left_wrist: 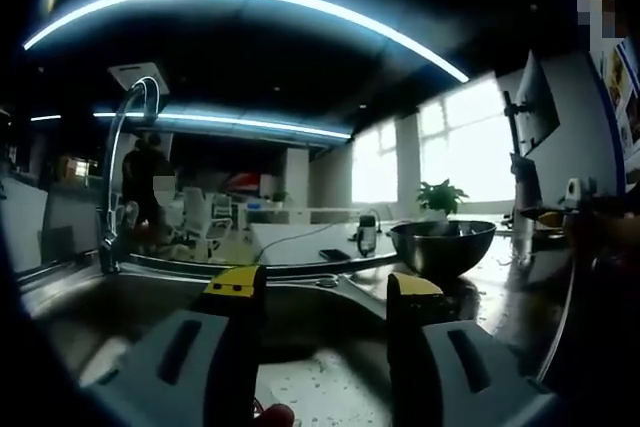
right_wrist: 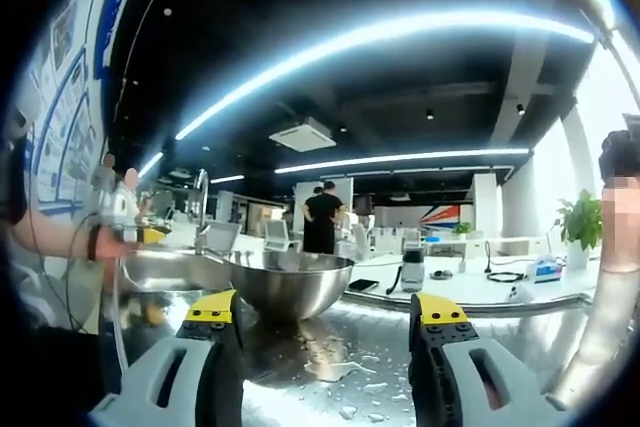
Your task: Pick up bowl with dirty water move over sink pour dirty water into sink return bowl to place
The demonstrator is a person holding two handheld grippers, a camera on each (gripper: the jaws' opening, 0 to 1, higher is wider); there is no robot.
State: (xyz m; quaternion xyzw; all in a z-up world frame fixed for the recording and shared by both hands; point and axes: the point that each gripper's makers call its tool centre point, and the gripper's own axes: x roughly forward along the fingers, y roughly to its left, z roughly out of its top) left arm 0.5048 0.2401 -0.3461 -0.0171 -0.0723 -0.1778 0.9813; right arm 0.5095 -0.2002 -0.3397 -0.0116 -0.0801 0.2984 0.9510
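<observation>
A steel bowl [left_wrist: 442,243] stands upright on the wet counter, right of the sink [left_wrist: 150,297]; what it holds is hidden by its rim. My left gripper [left_wrist: 325,287] hovers open over the sink's edge, short of the bowl and to its left. In the right gripper view the bowl [right_wrist: 290,283] is just ahead, between and beyond the open jaws of my right gripper [right_wrist: 326,309], which touch nothing. The left gripper [right_wrist: 140,235], held in a hand, shows at the left above the sink [right_wrist: 165,269].
A tall curved faucet [left_wrist: 125,147] rises behind the sink. Water drops lie on the steel counter [right_wrist: 340,367]. A phone [right_wrist: 362,285], a small device [right_wrist: 412,272] with a cable and a potted plant [right_wrist: 580,222] are farther back. A person [right_wrist: 322,217] stands in the background.
</observation>
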